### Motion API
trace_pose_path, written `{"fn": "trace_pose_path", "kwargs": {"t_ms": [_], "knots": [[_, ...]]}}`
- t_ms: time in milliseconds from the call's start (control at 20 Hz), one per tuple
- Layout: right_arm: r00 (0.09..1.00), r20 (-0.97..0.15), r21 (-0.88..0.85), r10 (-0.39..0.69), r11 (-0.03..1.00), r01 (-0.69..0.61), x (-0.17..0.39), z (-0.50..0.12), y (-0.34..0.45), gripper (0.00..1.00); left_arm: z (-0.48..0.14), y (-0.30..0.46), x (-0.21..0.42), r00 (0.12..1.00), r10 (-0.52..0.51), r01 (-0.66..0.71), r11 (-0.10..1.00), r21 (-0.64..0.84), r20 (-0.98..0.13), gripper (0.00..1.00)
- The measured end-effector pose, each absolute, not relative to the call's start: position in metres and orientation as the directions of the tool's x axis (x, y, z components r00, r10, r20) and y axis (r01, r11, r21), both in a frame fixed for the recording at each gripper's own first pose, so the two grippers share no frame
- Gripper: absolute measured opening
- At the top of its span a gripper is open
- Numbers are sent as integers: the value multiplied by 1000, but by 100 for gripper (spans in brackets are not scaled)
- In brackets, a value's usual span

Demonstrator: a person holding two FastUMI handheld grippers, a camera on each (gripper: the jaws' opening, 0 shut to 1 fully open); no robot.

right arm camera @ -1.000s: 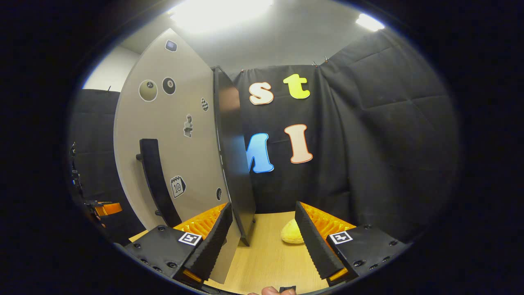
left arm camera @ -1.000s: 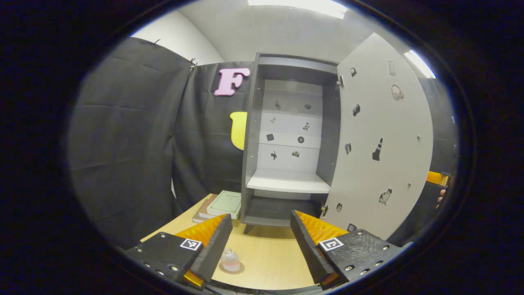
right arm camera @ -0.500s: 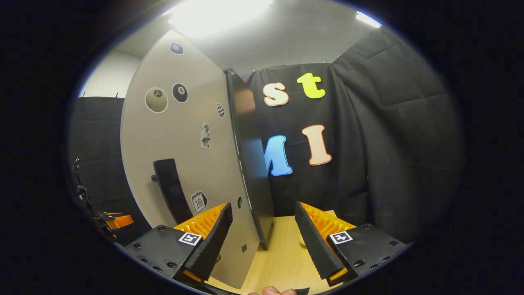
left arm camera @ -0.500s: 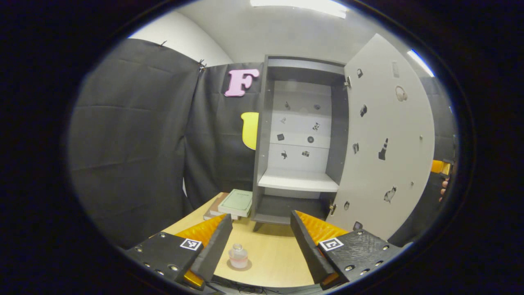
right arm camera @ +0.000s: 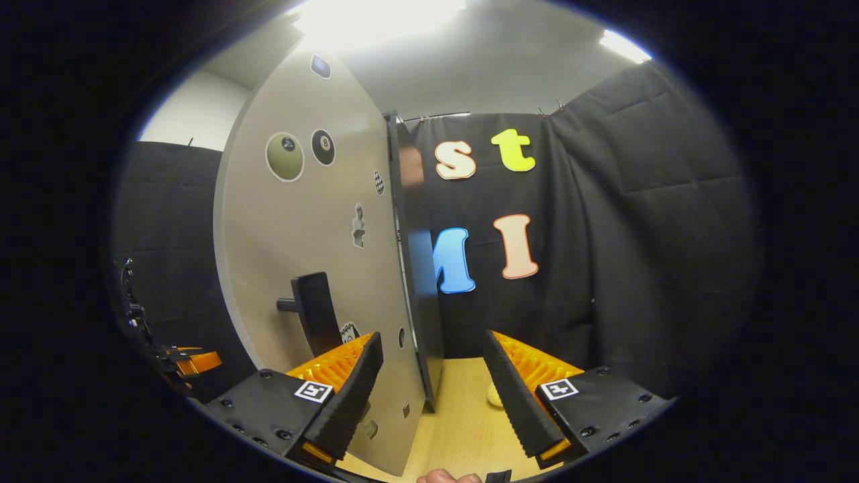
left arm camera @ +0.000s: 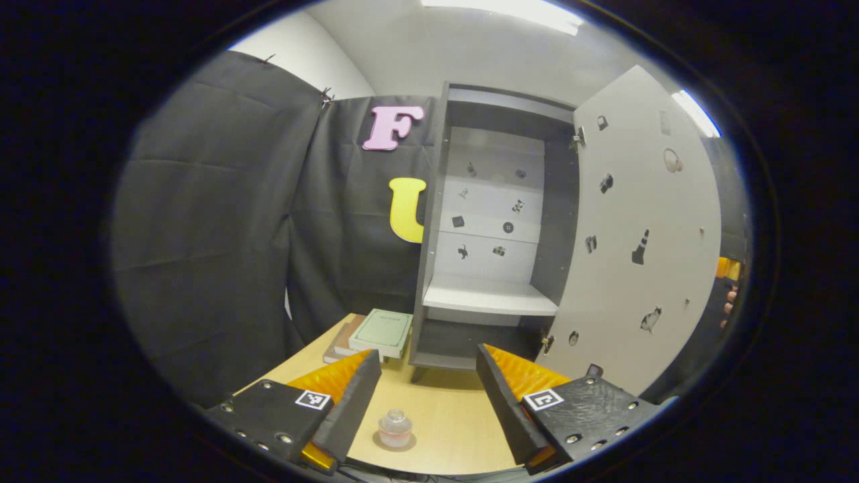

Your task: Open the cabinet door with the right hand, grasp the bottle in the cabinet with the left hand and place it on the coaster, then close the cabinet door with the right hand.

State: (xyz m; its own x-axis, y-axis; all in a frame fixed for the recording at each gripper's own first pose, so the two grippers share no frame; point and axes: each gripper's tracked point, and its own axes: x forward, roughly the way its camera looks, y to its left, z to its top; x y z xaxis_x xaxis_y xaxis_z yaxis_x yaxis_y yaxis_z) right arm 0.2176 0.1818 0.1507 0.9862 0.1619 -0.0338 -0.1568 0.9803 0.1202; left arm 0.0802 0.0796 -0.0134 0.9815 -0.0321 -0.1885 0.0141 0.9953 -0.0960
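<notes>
In the left gripper view a small clear bottle [left arm camera: 394,428] stands on a round coaster [left arm camera: 394,442] on the wooden table [left arm camera: 449,416], low between my left gripper's [left arm camera: 429,399] open fingers, which do not touch it. Behind stands the grey cabinet [left arm camera: 488,235] with its shelf [left arm camera: 488,299] bare and its door [left arm camera: 637,255] swung wide to the right. In the right gripper view my right gripper [right arm camera: 433,389] is open, facing the door's [right arm camera: 315,268] outer face, the door's edge between its fingers. The dark handle [right arm camera: 317,322] is just above its left finger.
A stack of books [left arm camera: 376,333] lies on the table left of the cabinet. A yellowish object [right arm camera: 494,396] sits on the table behind my right gripper's right finger. A fingertip [right arm camera: 448,477] shows at the bottom edge. Black cloth walls the booth.
My left gripper has backed away from the bottle, which stays on the coaster. My right gripper has shifted so the door's handle sits closer to its left finger. The door stays open.
</notes>
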Motion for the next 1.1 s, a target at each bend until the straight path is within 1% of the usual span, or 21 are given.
{"fn": "trace_pose_path", "kwargs": {"t_ms": [100, 250, 300, 350, 450, 550, 600, 650, 700, 750, 800, 850, 900, 950, 1100], "knots": [[990, -49, 131, 134, 983, -126, 219, 149, 187, 96, -17, 95, 88, 979, -44, 24, 995, -101, -201, 86], [990, -66, 144, 125, 983, -114, 220, 147, 205, 96, -17, 117, 99, 977, -64, 41, 993, -113, -204, 87], [989, -71, 145, 130, 982, -118, 221, 147, 215, 96, -19, 127, 100, 976, -67, 44, 992, -115, -209, 89], [989, -72, 146, 131, 982, -119, 215, 147, 227, 96, -20, 136, 103, 975, -68, 45, 992, -116, -210, 87], [988, -70, 139, 135, 982, -124, 207, 149, 251, 96, -19, 153, 107, 975, -75, 52, 992, -116, -209, 86], [987, -70, 139, 142, 982, -131, 204, 149, 273, 96, -24, 171, 107, 972, -71, 50, 994, -98, -223, 88], [987, -72, 141, 145, 981, -134, 204, 149, 283, 96, -28, 180, 107, 972, -63, 45, 995, -85, -228, 88], [986, -72, 143, 151, 980, -140, 207, 149, 292, 96, -30, 189, 107, 971, -60, 43, 996, -77, -230, 86], [984, -66, 153, 164, 976, -152, 209, 151, 302, 96, -33, 195, 108, 971, -59, 43, 996, -74, -233, 86], [982, -70, 154, 174, 975, -161, 212, 150, 311, 96, -35, 200, 108, 970, -59, 42, 996, -75, -237, 88], [981, -66, 152, 184, 973, -173, 214, 151, 319, 96, -39, 206, 109, 969, -57, 39, 996, -80, -240, 86], [979, -66, 151, 193, 972, -182, 218, 152, 327, 96, -42, 212, 110, 969, -55, 36, 996, -84, -241, 86], [978, -67, 151, 199, 971, -187, 220, 151, 334, 96, -44, 219, 111, 968, -54, 33, 995, -90, -243, 89], [977, -65, 149, 204, 970, -193, 223, 151, 341, 96, -44, 224, 111, 969, -54, 32, 995, -92, -242, 87], [977, -50, 128, 208, 971, -200, 227, 151, 367, 96, -50, 241, 114, 969, -60, 43, 996, -77, -238, 87]]}}
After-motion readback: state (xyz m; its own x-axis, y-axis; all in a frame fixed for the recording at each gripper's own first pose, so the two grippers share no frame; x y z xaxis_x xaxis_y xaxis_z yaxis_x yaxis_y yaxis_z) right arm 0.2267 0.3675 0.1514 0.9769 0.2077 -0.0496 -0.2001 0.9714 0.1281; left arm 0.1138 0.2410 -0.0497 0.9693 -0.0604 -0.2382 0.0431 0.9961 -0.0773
